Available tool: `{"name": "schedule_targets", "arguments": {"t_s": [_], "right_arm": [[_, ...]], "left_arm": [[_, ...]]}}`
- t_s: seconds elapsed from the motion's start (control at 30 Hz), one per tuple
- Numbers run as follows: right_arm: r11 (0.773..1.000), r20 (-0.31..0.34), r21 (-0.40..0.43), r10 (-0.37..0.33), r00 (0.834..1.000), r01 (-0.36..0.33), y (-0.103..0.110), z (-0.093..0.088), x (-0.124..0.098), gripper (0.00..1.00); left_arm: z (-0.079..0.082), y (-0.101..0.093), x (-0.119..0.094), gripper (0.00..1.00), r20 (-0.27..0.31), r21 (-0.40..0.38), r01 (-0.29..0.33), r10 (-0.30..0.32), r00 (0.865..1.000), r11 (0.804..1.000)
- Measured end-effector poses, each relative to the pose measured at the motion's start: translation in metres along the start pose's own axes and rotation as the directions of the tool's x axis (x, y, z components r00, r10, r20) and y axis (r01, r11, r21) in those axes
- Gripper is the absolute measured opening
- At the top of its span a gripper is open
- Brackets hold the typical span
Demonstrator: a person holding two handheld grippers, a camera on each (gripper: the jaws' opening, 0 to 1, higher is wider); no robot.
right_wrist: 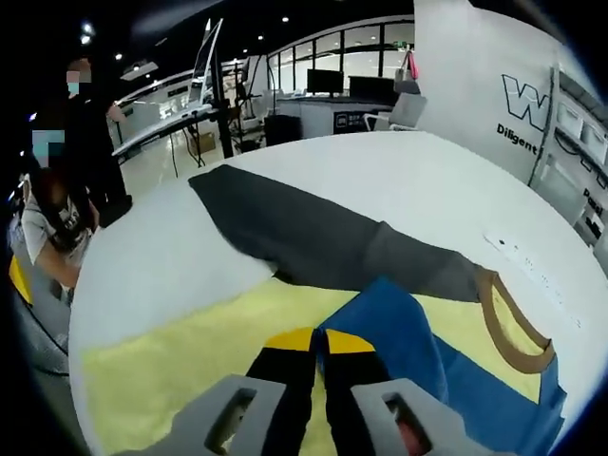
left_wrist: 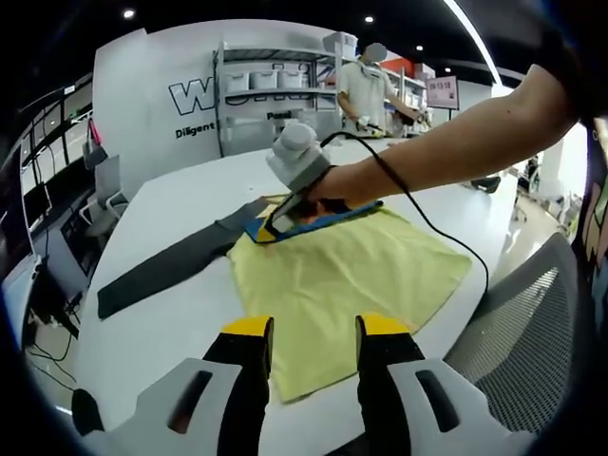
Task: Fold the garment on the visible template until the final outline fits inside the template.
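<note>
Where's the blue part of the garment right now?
In the right gripper view the blue fabric lies on the yellow template, pinched by the right gripper, beside the dark sleeve.

Garment [left_wrist: 285, 223] lies partly on template [left_wrist: 351, 285], on table [left_wrist: 161, 313].

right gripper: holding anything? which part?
Yes. The right gripper is shut on the blue garment, pinching a folded edge over the yellow template. The left gripper is open and holds nothing.

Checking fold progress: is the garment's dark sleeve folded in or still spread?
Spread: the dark sleeve lies flat on the white table, beyond the yellow template.
</note>
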State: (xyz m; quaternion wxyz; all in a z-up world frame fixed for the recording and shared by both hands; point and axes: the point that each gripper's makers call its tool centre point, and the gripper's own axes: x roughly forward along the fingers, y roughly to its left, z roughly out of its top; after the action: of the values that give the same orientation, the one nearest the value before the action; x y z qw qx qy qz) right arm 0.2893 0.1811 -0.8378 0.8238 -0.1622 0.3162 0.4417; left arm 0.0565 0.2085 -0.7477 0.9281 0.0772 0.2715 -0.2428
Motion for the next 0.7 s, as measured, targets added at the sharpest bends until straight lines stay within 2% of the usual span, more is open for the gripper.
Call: {"name": "schedule_targets", "arguments": {"t_s": [0.07,0.2,0.57,0.7], "right_arm": [[0.999,0.031,0.047,0.016,0.999,-0.018,0.002,0.006,-0.002,0.00],[0.999,0.035,0.045,0.024,0.999,-0.026,0.004,0.007,-0.004,0.00],[0.998,-0.012,0.055,0.035,0.999,-0.035,0.011,-0.006,0.007,0.00],[0.995,-0.005,0.092,0.041,0.999,-0.041,0.012,-0.007,0.007,0.00]], "left_arm": [[0.001,-0.001,0.000,0.33,0.003,-0.003,0.002,-0.002,1.000,1.000],[0.002,-0.003,0.001,0.33,0.003,-0.004,0.008,-0.008,1.000,1.000],[0.001,0.000,-0.002,0.33,0.004,-0.008,-0.003,0.003,1.000,1.000],[0.001,0.001,-0.002,0.33,0.005,-0.012,-0.008,0.008,1.000,1.000]]}}
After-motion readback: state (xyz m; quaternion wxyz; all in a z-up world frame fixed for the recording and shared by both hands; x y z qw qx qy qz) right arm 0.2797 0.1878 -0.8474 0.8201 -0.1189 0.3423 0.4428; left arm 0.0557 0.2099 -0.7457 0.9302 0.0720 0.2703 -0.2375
